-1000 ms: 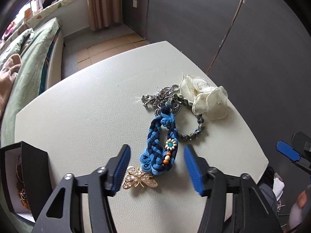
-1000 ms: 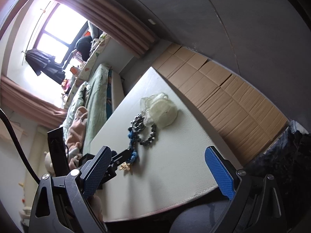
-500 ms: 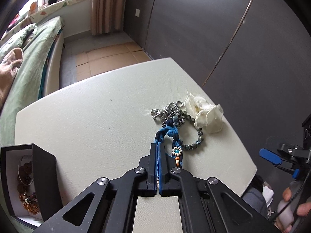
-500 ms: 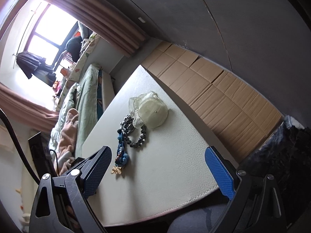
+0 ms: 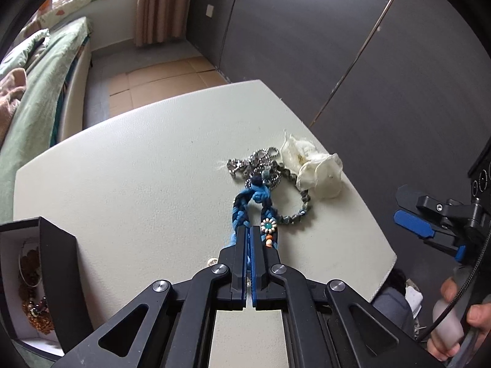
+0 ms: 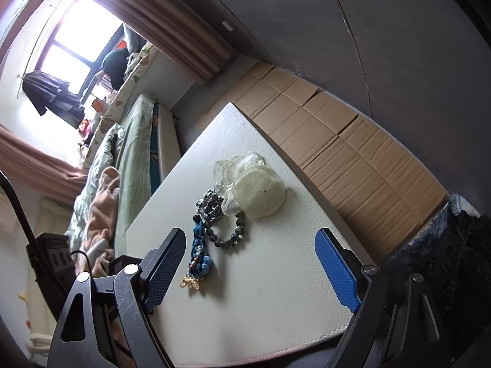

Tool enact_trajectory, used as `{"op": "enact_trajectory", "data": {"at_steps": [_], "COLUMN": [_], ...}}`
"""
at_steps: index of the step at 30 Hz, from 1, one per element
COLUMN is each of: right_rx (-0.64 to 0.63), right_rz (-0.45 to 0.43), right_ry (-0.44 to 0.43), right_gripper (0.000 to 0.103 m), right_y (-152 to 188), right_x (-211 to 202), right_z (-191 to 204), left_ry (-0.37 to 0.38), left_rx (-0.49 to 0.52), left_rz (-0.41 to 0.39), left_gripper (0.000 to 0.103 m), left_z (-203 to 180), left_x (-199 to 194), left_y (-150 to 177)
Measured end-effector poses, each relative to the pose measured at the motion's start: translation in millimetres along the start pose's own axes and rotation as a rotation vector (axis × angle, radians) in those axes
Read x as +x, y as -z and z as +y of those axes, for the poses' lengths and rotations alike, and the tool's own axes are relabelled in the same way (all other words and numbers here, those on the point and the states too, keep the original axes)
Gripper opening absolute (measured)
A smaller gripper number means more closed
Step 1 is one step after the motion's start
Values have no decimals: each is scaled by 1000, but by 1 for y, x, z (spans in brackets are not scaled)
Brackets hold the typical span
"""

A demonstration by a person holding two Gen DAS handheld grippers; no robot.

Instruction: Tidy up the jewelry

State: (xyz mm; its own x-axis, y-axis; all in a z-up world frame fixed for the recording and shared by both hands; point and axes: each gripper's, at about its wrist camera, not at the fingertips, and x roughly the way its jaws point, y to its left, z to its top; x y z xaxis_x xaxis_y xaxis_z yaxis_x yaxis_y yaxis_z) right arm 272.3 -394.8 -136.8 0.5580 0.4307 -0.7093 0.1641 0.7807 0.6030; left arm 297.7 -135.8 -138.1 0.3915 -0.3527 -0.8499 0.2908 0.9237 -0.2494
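At far left our black jewelry box (image 5: pixel 58 279) stands open at the table's near corner, beads already inside. Our left gripper (image 5: pixel 248 239) is pinched on the near end of the blue braided bracelet (image 5: pixel 242 211), which lies on the white table (image 5: pixel 138 178) beside the bead pile; next we judge a lift and carry leftward over bare tabletop. Our right gripper (image 6: pixel 250 263) hangs spread wide past the table's right edge.
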Motion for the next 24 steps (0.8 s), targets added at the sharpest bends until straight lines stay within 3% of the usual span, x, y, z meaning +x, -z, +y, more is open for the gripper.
{"op": "enact_trajectory", "data": {"at_steps": [1, 3, 4, 5, 6, 12, 15, 18, 19, 22, 23, 24], "right_rx": [2, 13, 18, 22, 25, 28, 37, 44, 47, 45, 33, 19], "right_rz": [-2, 1, 4, 6, 7, 2, -4, -4, -2, 3, 5, 6], "right_ry": [2, 4, 4, 6, 7, 8, 1, 2, 4, 8, 10, 14], "right_gripper": [87, 87, 87, 87, 87, 87, 87, 87, 87, 87, 87, 87], "right_y": [2, 4, 6, 7, 7, 8, 6, 3, 2, -1, -3, -5], "right_x": [-1, -2, -1, 0, 0, -3, -5, -3, -1, 5, 8, 12], "right_z": [-1, -4, -6, -8, -10, -18, -22, -25, -27, -24, -21, -17], "left_ry": [3, 9, -2, -14, -24, -75, -96, -125, -129, -95, -89, -89], "left_rx": [-3, 3, 12, 23, 34, 59, 68, 74, 76, 50, 37, 28], "left_rz": [7, 6, -11, -29, -40, -9, 6, 46, 26, 10, -1, -4], "left_gripper": [11, 40, 61, 70, 71, 71, 65, 45, 38, 33, 18, 13], "left_z": [0, -1, -3, -6, -7, -12, -12, -9, -8, 0, 3, 6], "left_x": [1, 2, 0, -1, -2, 17, 29, 41, 39, 32, 28, 26], "left_y": [0, 2, 3, 4, 5, 6, 7, 8, 8, 7, 7, 6]}}
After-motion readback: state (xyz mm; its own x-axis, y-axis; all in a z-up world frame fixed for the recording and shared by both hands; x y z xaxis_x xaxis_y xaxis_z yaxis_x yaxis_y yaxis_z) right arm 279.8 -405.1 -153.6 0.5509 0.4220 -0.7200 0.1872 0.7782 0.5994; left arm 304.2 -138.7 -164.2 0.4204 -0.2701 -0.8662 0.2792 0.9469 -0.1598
